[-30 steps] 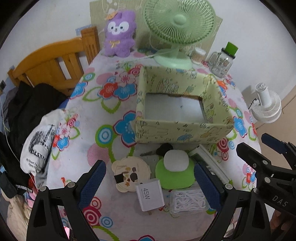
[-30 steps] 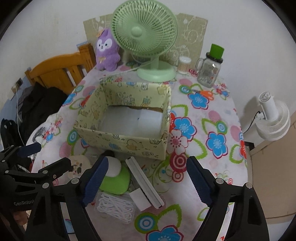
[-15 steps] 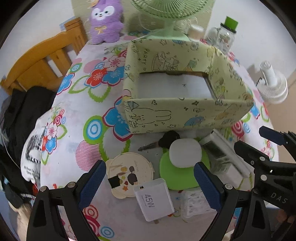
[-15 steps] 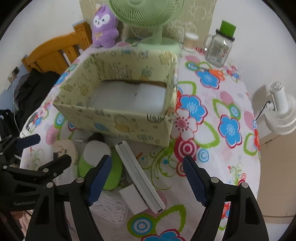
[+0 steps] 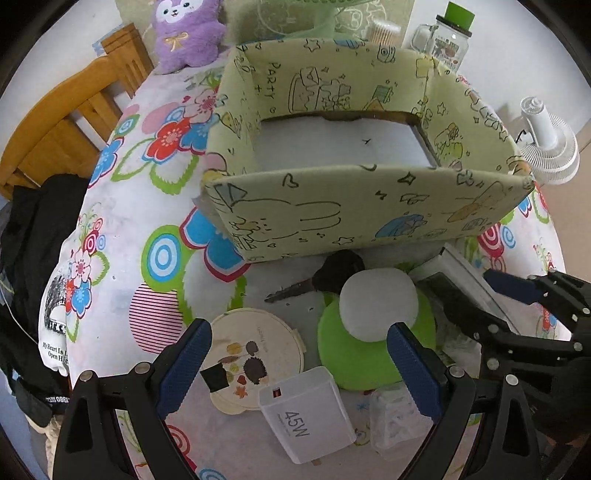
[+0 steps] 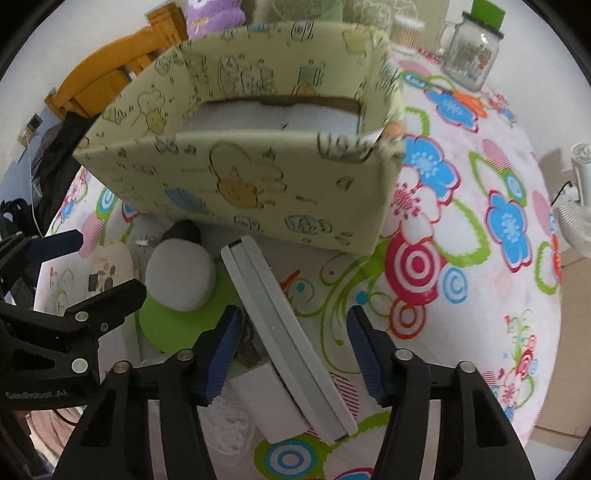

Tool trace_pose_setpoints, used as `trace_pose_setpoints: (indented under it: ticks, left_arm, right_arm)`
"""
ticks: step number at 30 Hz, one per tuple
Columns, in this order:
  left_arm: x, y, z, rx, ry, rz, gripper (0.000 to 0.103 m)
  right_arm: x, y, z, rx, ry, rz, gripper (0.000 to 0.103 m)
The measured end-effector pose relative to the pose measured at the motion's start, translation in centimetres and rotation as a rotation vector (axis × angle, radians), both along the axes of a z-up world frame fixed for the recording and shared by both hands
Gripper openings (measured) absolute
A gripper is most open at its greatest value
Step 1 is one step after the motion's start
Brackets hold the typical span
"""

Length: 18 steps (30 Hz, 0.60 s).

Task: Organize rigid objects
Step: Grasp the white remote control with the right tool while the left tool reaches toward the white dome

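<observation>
White charger (image 5: 308, 415) marked "45W", box (image 5: 332, 221) printed "PARTY"

A floral-clothed table (image 5: 122, 218) carries a patterned box (image 5: 332, 218), key (image 5: 325, 277) and charger (image 5: 306, 413) (possibly more, blurred).

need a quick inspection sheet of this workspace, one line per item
surface: table under a floral cloth
job's things: empty patterned box; in front of it a key, white pebble-shaped case on a green pad, round compact, 45W charger, long white box
clutter: plush toy, glass jar
grippers: left tool open above the charger; right tool has just been closing, straddling the long white box, pads not touching
cables: bagged white cord
surroundings: wooden chair, white fan
</observation>
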<state>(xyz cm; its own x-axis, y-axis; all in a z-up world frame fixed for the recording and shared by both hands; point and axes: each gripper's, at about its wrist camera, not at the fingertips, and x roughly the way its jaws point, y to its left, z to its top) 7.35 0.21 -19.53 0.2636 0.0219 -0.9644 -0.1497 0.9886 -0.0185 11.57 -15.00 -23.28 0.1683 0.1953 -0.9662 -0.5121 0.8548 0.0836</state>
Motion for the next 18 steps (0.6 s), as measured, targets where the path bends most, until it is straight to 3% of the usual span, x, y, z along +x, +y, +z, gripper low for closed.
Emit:
trace_pose_setpoints:
  ticks: [9,18]
  left_arm:
    - [0.7,-0.7,-0.9,-0.024,0.018,-0.013,0.097]
    - [1.9,-2.8,-1.5,-0.042,0.030,-0.047,0.097]
  right_arm:
    - [-0.1,1.1,-0.7,-0.012,-0.012,0.069,0.030]
    - [0.9,-0.9,-0.8,-0.027,0.005,0.002,0.024]
